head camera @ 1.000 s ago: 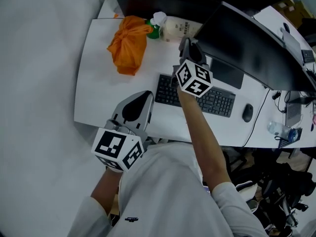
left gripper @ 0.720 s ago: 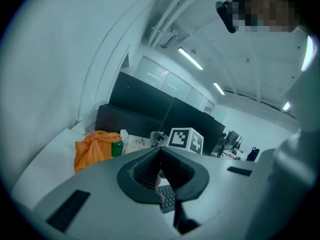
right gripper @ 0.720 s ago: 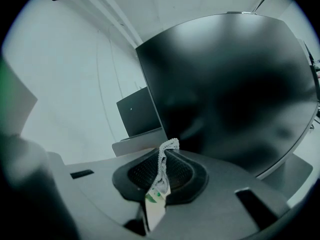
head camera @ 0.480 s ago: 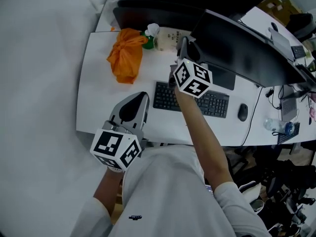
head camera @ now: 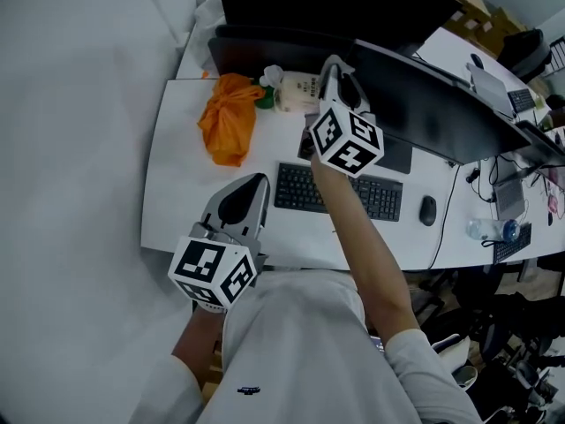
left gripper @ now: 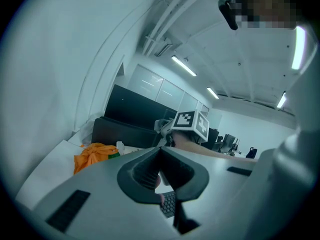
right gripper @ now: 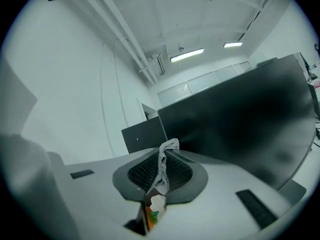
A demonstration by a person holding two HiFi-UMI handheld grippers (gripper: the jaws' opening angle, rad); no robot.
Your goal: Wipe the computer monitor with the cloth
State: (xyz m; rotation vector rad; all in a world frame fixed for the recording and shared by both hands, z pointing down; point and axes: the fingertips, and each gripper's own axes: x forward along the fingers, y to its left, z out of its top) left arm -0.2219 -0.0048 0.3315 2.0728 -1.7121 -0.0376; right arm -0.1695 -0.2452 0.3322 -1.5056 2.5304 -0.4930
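Cloth (right gripper: 170, 145) is pinched thinly by right gripper (right gripper: 161, 160); could be pulled free on monitor (right gripper: 240, 119) contact. Left gripper (left gripper: 160, 154) is closed, empty.

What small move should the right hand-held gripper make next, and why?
Probably ease the right hand-held gripper sideways until the cloth presses on the monitor. Its jaws are shut on the cloth, and the dark monitor stands close beside it; contact is not visible yet.

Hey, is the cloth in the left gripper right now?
No, the right gripper pinches the cloth; the left gripper is shut on nothing.
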